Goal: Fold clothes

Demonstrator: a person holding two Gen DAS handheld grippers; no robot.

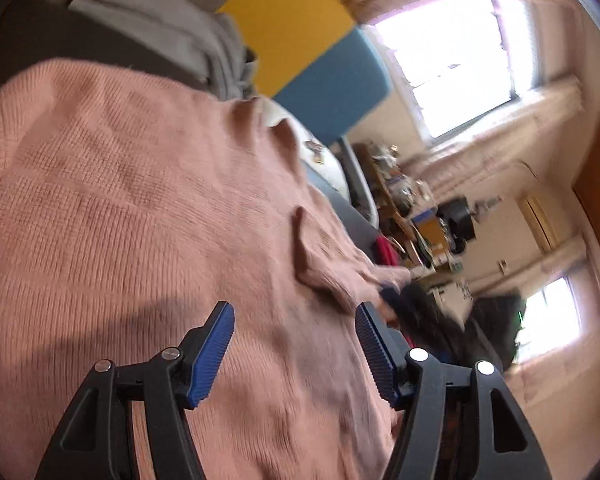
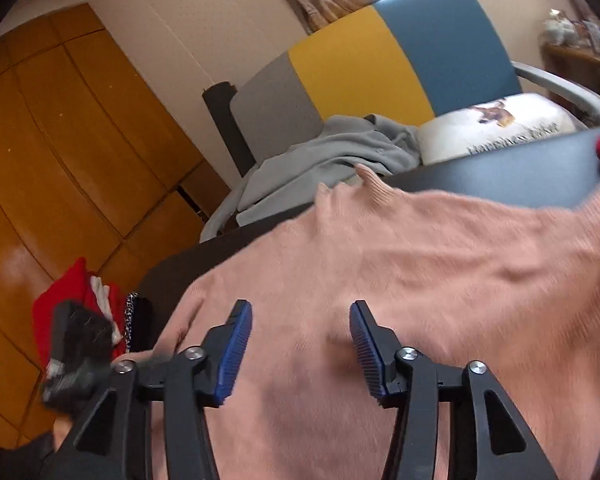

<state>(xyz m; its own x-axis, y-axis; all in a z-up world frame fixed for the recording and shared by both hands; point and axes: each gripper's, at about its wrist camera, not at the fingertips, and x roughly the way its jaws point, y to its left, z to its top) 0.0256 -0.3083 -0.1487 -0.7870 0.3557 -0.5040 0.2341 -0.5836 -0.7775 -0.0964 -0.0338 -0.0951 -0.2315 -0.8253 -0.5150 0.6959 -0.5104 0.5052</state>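
Note:
A pink knitted sweater lies spread over a dark table, with small raised folds along its far edge. My left gripper hovers over it, open, with nothing between its blue pads. In the right wrist view the same pink sweater covers the dark table. My right gripper stands open above the knit, its pads apart and off the cloth. The other gripper shows blurred at the left, beside the sweater's edge.
A grey garment is heaped at the table's far side, next to a white printed cushion. Behind stands a grey, yellow and blue chair back. Red clothes lie at the left by wooden cupboards. Cluttered shelves stand below bright windows.

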